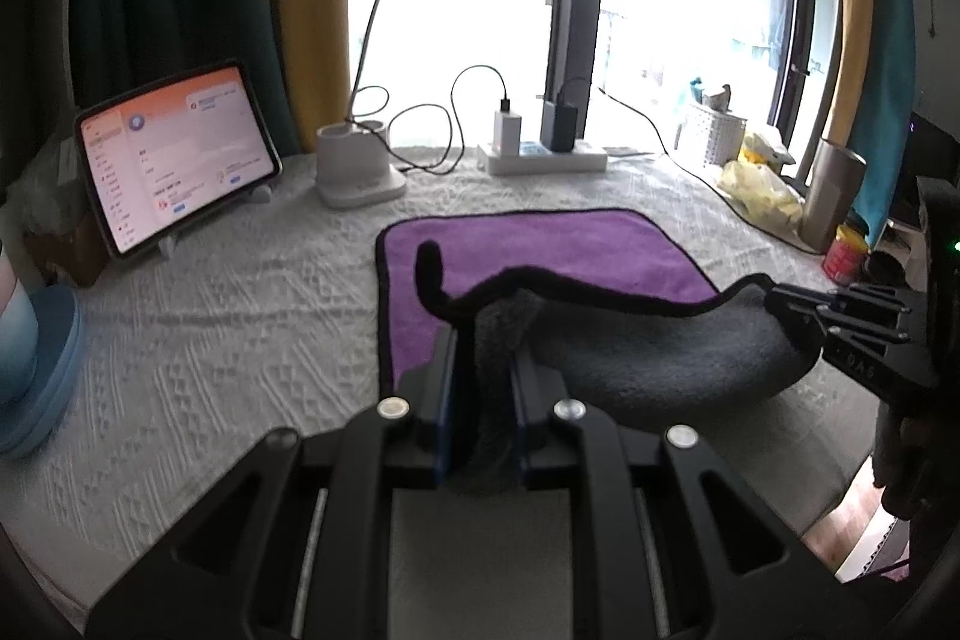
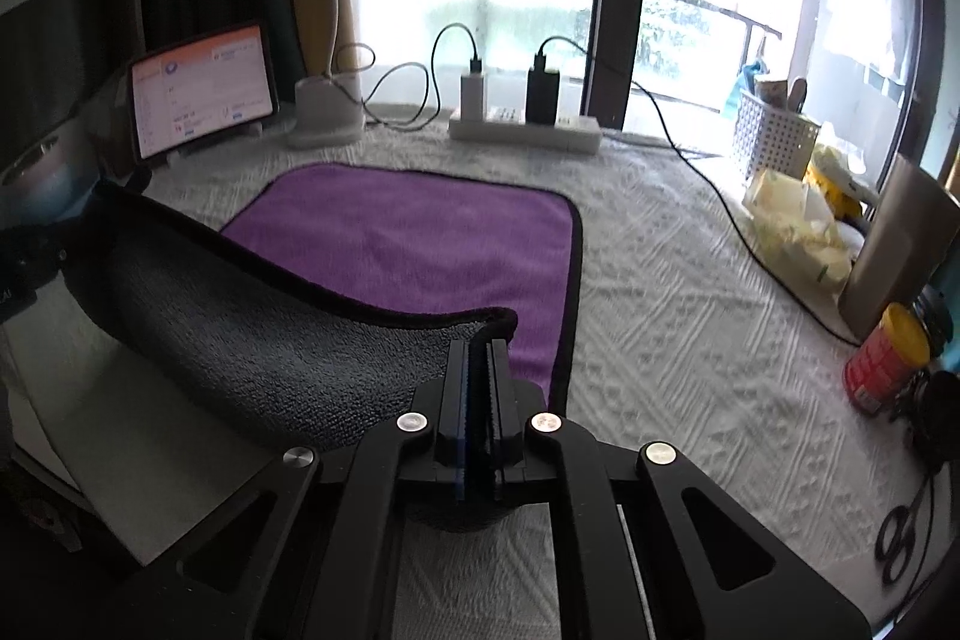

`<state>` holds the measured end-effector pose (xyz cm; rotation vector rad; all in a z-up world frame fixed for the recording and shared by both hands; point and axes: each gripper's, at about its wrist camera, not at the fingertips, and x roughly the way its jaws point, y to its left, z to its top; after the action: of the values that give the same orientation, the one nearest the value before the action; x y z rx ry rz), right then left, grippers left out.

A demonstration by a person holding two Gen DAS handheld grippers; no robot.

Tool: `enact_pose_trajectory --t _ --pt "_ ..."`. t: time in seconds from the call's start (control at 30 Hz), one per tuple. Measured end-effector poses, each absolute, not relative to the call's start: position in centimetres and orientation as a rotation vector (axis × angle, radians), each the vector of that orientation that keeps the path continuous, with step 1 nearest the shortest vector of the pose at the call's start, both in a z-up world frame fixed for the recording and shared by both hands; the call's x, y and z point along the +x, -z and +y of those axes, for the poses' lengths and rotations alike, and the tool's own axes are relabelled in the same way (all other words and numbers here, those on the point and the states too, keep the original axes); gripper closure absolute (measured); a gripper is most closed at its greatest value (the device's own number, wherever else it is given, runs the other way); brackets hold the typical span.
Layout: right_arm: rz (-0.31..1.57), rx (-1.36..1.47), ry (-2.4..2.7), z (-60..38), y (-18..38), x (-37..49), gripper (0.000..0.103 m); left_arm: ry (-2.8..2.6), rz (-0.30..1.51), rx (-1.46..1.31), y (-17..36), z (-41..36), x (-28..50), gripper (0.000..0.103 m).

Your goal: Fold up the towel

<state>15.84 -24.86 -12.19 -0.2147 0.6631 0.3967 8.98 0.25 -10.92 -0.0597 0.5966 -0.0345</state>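
A towel (image 1: 540,250), purple on top with a grey underside and black trim, lies on the white textured tablecloth (image 1: 210,328). Its near edge is lifted off the table and curled so the grey side (image 2: 252,334) shows. My left gripper (image 1: 483,340) is shut on the near left corner. My right gripper (image 2: 480,346) is shut on the near right corner; it also shows in the left wrist view (image 1: 774,295) at the right. The far half of the towel (image 2: 414,232) lies flat.
A tablet (image 1: 174,160) on a stand, a white desk lamp (image 1: 360,172) and a power strip with chargers (image 1: 546,154) line the far edge. A white basket (image 2: 774,136), yellow bags (image 2: 798,220), a metal cup (image 2: 900,244), a red can (image 2: 882,364) and scissors (image 2: 900,538) sit right.
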Motion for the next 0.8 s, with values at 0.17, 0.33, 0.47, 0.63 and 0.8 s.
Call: enact_pose_trajectory --t 0.17,0.33,0.47,0.63,0.8 --pt "0.643 -0.201 -0.396 -24.9 11.1 16.7 0.097 0.032 0.587 -0.057 10.1 0.4 10.1 0.087" --pt "0.615 -0.185 -0.392 -24.9 9.9 18.0 0.097 0.035 0.578 -0.047 9.4 0.6 11.5 0.087" --pt "0.599 -0.181 -0.389 -24.8 9.2 19.2 0.097 0.037 0.571 -0.045 8.9 0.8 12.9 0.087" --pt "0.587 -0.174 -0.389 -24.8 8.6 20.6 0.097 0.035 0.565 -0.045 8.5 1.1 14.3 0.087" --pt "0.575 -0.168 -0.391 -24.6 8.2 21.8 0.097 0.034 0.561 -0.045 8.1 1.5 15.7 0.087"
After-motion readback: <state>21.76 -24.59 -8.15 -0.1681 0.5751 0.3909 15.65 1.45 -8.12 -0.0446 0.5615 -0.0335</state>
